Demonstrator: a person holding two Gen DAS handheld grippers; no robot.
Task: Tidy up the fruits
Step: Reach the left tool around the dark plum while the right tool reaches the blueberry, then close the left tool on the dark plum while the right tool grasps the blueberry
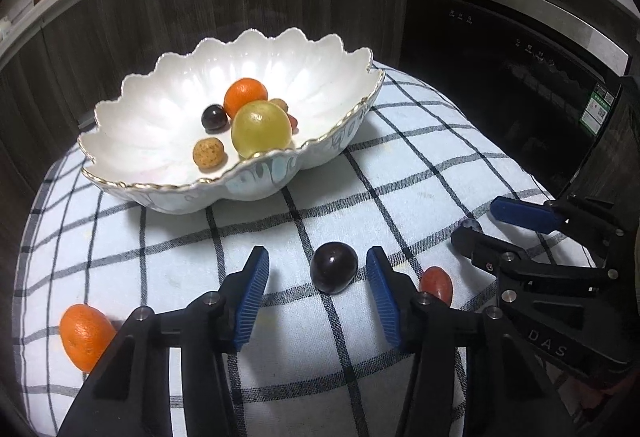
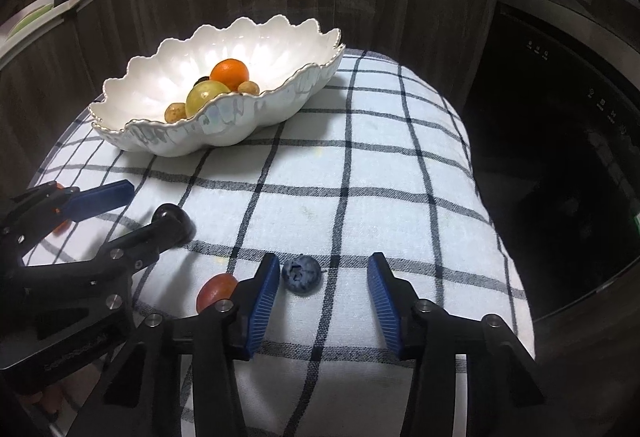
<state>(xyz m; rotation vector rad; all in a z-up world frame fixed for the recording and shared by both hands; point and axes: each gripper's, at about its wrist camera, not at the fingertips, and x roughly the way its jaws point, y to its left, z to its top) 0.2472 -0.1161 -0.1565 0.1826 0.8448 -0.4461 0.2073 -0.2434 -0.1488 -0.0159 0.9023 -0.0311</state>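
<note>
Left wrist view first: my left gripper (image 1: 318, 287) has its blue fingers (image 1: 251, 297) apart, one on each side of a dark grape (image 1: 333, 272) that lies on the checked cloth (image 1: 280, 337) near the cloth's front edge. The right finger stands just beside the grape with a thin gap; the left finger is well clear of it, so nothing is clamped. No earlier picture is at hand, so I speak only of how they stand. A red grape (image 1: 437, 284) lies just right of that right finger, partly behind it. A small orange (image 1: 85, 337) sits toward the front left corner of the cloth. The scalloped white bowl (image 1: 132, 141) stands at the back left of the cloth and holds an orange fruit (image 1: 245, 95), a large green grape (image 1: 261, 131), a dark grape, a speckled brown fruit (image 1: 209, 153) and some smaller ones half hidden behind.

From the right wrist view, my right gripper (image 2: 323, 291) also has its fingers (image 2: 383, 297) spread, with a blueberry (image 2: 301, 274) between them on the cloth near its front edge. The left finger looks to be touching the berry or just short of it, I cannot tell which; the right finger is well apart from it. The berry is not squeezed. The red grape (image 2: 216, 290) shows just outside the left finger, and the bowl (image 2: 224, 125) stands at the cloth's back left.
</note>
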